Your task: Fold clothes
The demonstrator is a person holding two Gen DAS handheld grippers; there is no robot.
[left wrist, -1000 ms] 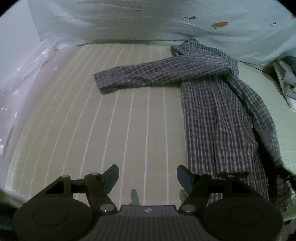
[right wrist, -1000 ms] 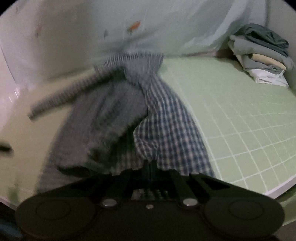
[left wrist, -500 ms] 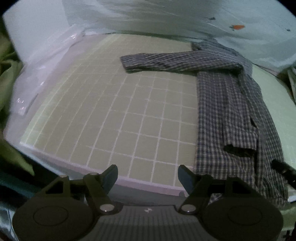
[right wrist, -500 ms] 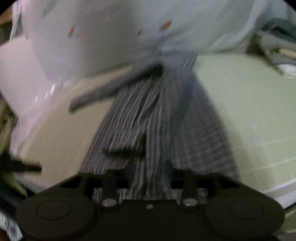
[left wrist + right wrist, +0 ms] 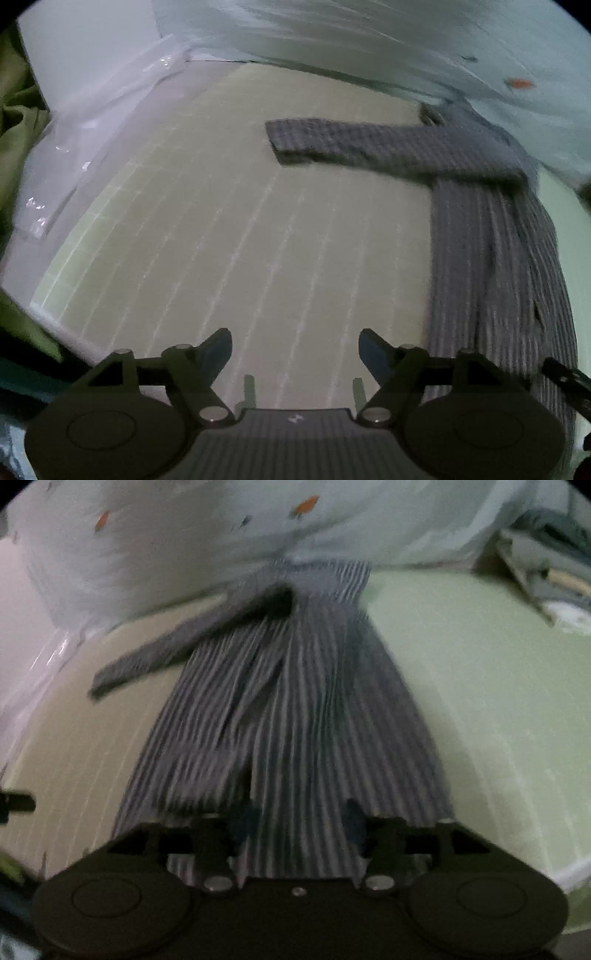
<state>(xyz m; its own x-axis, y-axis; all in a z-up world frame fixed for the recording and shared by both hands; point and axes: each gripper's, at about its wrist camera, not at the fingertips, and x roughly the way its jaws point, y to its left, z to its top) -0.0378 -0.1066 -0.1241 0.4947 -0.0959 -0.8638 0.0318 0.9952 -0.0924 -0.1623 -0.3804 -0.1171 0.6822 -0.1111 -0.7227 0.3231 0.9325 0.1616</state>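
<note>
- My left claw (image 5: 295,347) is spread wide and holding nothing, hovering over the bare grid mat (image 5: 221,240) near its front edge.
- My right claw (image 5: 297,825) is spread too, fingers low over the hem — that view is blurry, but I see no cloth pinched between them.
- The checked shirt (image 5: 295,709) lies lengthwise on the mat, collar end away from me. One side looks folded in over the body, with a sleeve lying down the middle. The other sleeve (image 5: 369,144) sticks straight out to the left, flat on the mat.
- My guess at the step in hand: that left side. To do it well I'd pinch the sleeve near the cuff, catch one layer only, and lift just enough to clear the mat.
- Then lay it along the body so the edges line up — no bunching at the shoulder.
- There's a stack of folded clothes (image 5: 554,590) at far right, well apart.
</note>
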